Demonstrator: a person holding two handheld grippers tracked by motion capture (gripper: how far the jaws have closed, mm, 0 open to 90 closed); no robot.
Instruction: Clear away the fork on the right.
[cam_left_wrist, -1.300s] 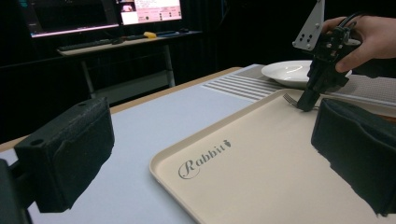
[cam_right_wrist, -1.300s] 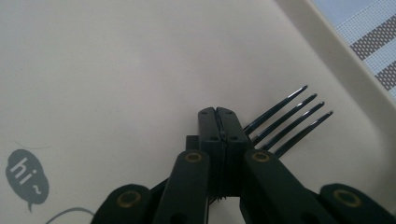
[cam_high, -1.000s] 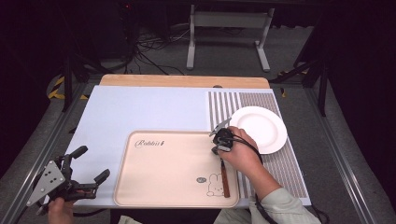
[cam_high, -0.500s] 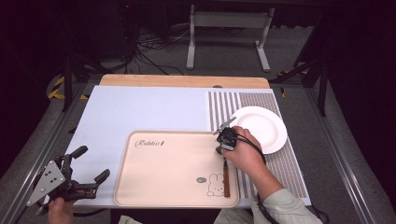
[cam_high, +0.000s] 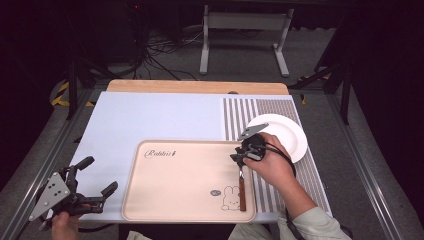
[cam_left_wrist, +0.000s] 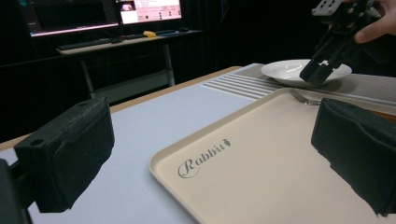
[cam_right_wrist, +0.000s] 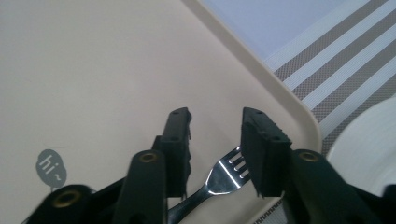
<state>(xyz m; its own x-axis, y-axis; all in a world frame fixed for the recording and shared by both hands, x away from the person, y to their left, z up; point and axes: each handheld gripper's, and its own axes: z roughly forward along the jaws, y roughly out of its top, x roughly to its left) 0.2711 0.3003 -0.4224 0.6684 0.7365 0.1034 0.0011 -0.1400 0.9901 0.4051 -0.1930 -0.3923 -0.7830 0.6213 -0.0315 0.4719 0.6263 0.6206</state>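
At the tray's (cam_high: 175, 185) three o'clock edge, the right gripper (cam_right_wrist: 215, 122) straddles the fork's (cam_right_wrist: 227, 171) tines, jaws parted; the left gripper (cam_high: 95, 176) gapes empty at nine o'clock.

Right gripper (cam_high: 241, 155) sits out in front of the right hand (cam_high: 267, 167), forearm coming in from bottom right, wrist bent so the jaws point down; in its own view (cam_right_wrist: 215, 140) the jaws are parted with a clear gap. Left gripper (cam_high: 95, 175) is held low at the near left corner by the left hand (cam_high: 65, 225), roughly level, jaws spread wide (cam_left_wrist: 210, 149).
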